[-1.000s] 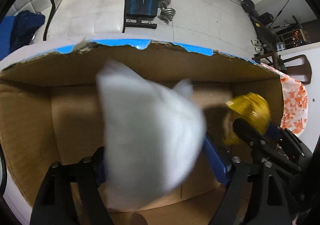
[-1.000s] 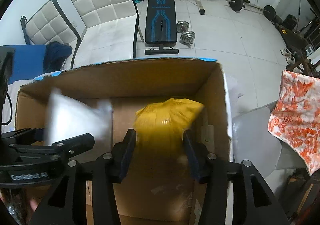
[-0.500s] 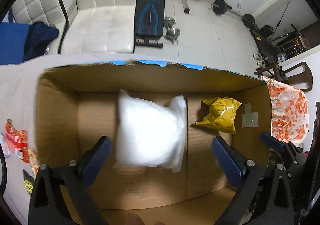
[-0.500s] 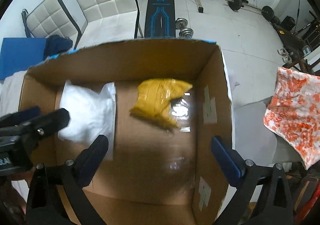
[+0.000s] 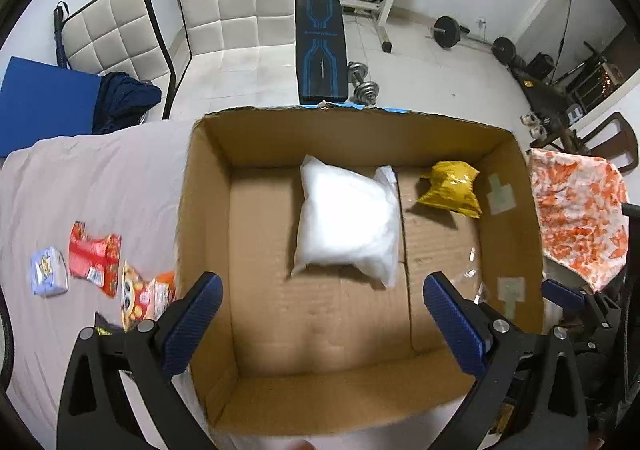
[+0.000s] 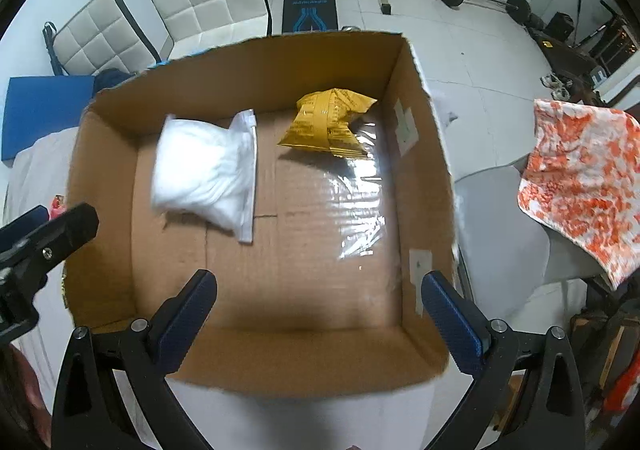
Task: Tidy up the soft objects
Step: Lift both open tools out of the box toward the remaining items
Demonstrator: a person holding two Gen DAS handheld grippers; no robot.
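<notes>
White soft bag (image 5: 347,221) flat on the floor of the cardboard box (image 5: 208,234), near the middle and a bit toward the far wall. Yellow soft pack (image 5: 451,189) beside it, in the far right corner of the box, not touching the white bag.

Left claw (image 5: 318,326) up above the near part of the box, spread wide, holding nothing. White bag right ahead of it, between the lines of its two blue fingers (image 5: 194,320) but farther away and lower down. Yellow pack ahead and off to the right.

Right claw (image 6: 320,316) also wide and holding nothing, over the near edge of the box. White soft bag (image 6: 208,173) ahead and to the left, yellow soft pack (image 6: 330,123) ahead near the far wall, both well apart from the claw. Shiny clear tape (image 6: 356,205) on the box floor under the yellow pack.

More small packs on the table (image 5: 100,189) left of the box: a pale blue pack (image 5: 49,277), a red pack (image 5: 95,257) and an orange pack (image 5: 146,296), close in a row.
</notes>
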